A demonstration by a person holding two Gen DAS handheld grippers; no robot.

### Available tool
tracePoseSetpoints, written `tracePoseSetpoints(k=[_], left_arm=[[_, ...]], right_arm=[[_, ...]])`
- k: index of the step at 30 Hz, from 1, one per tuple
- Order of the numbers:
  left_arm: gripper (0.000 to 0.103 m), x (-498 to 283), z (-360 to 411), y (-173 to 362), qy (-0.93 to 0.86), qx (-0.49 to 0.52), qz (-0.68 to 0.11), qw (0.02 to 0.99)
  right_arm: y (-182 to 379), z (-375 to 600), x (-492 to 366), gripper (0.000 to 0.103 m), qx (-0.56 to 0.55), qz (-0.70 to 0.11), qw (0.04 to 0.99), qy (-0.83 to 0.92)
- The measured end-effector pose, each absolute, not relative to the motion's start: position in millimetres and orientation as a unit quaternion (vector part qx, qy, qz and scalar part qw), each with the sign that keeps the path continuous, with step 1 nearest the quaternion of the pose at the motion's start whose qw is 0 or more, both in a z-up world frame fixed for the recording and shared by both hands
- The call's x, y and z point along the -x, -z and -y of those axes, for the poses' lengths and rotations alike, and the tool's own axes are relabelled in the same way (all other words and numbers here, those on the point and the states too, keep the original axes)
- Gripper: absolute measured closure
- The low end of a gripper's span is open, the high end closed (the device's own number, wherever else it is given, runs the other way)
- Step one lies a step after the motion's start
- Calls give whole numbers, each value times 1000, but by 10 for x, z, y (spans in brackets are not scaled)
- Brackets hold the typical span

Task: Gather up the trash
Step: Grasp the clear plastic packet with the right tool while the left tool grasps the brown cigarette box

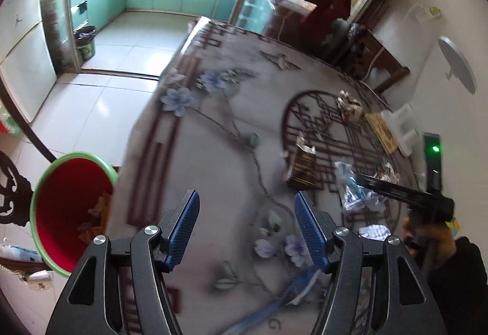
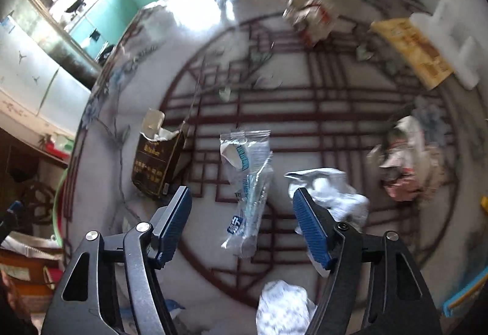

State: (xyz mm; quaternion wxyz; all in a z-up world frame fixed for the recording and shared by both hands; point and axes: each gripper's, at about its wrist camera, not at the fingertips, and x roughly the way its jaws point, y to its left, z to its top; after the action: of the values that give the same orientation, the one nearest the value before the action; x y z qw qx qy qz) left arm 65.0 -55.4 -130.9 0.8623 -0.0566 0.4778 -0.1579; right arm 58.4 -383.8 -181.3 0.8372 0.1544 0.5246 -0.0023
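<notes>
My left gripper [image 1: 247, 222] is open and empty above the patterned table [image 1: 213, 127], near its left edge. A red bin with a green rim [image 1: 68, 207] stands just left of the table and holds some trash. My right gripper [image 2: 242, 213] is open, with a clear plastic wrapper [image 2: 248, 182] lying between its fingers on the table. A dark torn box [image 2: 157, 162] stands left of it, crumpled white paper [image 2: 332, 193] lies by the right finger, and another crumpled wad [image 2: 283, 307] lies below. The right gripper also shows in the left wrist view [image 1: 363, 179].
More trash lies on the table: a crumpled wrapper [image 2: 402, 164] at the right, a red-white wrapper [image 2: 311, 17] at the far side, a yellow packet [image 2: 411, 51] and white foam pieces [image 2: 454, 39] by the wall. A blue wrapper [image 1: 292, 289] lies under the left gripper.
</notes>
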Motion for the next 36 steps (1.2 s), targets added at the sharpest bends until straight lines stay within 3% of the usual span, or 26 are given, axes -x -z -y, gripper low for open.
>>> tracePoseSetpoints(k=[5, 8, 10, 12, 21, 36], left_arm=[[39, -706, 759, 1474, 147, 51, -496, 855], [39, -801, 937, 1587, 142, 52, -507, 849], [39, -854, 1057, 1644, 146, 48, -512, 845], [39, -913, 1213, 1712, 150, 39, -516, 842], [39, -1266, 1890, 2005, 165, -13, -526, 834], [39, -1750, 2466, 2385, 169, -82, -532, 826]], right_arm=[[1992, 3835, -665, 48, -142, -541, 829, -7], [2001, 3772, -699, 66, -111, -554, 825, -24], [2024, 3784, -698, 87, -97, -557, 824, -22], [2047, 3851, -667, 95, -113, -556, 823, -31], [1659, 4234, -153, 97, -206, -491, 846, -34], [1337, 4007, -36, 97, -192, -467, 863, -28]])
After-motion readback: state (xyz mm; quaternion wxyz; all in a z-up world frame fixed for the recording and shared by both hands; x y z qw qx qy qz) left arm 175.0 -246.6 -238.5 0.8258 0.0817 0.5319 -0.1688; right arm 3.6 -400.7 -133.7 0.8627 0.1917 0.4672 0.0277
